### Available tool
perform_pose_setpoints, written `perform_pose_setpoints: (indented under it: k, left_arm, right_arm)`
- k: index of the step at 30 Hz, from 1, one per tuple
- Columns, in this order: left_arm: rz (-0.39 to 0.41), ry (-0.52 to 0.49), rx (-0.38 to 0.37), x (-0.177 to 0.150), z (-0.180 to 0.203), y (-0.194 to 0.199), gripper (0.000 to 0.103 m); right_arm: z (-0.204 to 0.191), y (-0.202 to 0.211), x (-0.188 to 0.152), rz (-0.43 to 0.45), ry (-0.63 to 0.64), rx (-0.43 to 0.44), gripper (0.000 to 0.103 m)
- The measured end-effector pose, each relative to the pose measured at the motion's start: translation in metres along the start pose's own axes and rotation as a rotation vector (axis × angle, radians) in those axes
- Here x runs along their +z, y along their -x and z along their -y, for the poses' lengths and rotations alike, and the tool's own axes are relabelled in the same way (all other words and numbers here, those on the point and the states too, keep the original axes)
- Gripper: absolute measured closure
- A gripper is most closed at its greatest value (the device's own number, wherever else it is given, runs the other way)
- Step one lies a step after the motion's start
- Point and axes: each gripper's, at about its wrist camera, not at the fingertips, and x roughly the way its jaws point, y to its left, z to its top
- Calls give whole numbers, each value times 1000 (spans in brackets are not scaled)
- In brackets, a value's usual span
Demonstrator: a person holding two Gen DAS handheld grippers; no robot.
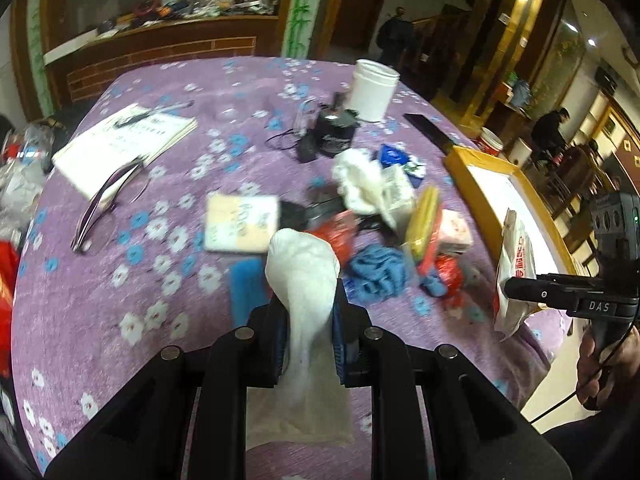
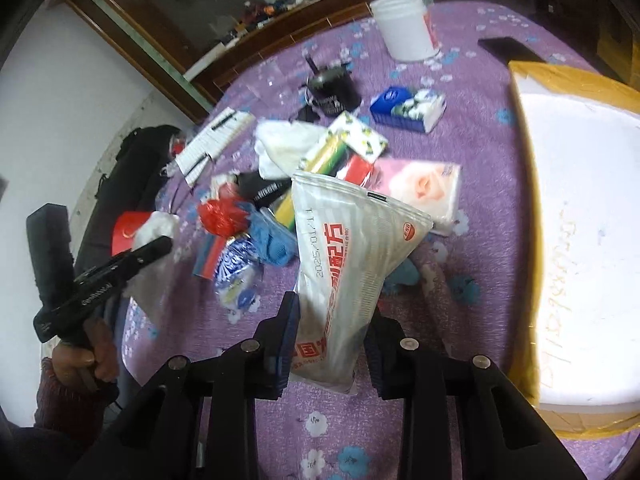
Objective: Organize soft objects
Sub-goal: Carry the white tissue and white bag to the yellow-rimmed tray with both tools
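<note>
My left gripper [image 1: 308, 312] is shut on a white sock [image 1: 304, 276] and holds it above the purple flowered tablecloth [image 1: 120, 280]. My right gripper [image 2: 332, 320] is shut on a silver-white plastic pouch [image 2: 352, 256] with red print, held above the table; it also shows in the left wrist view [image 1: 514, 272]. A pile of soft things lies mid-table: a blue knitted cloth [image 1: 376, 272], a white cloth [image 1: 356, 180], a pink tissue pack [image 2: 424, 184] and a red plastic bag [image 2: 220, 216].
A yellow-rimmed white foam box [image 2: 580, 240] stands at the right. A white jar [image 1: 374, 90], a black cup [image 1: 334, 132], a notebook [image 1: 120, 144], glasses [image 1: 104, 204], a black phone [image 1: 430, 130] and a blue tissue pack [image 2: 408, 108] lie on the table.
</note>
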Motion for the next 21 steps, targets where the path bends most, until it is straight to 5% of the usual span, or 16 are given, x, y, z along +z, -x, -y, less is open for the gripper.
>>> perform_pose_setpoints:
  k: [21]
  left_arm:
    - [-13, -164, -140, 32, 135, -19, 87]
  right_arm:
    - [66, 87, 2, 118, -83, 15, 72]
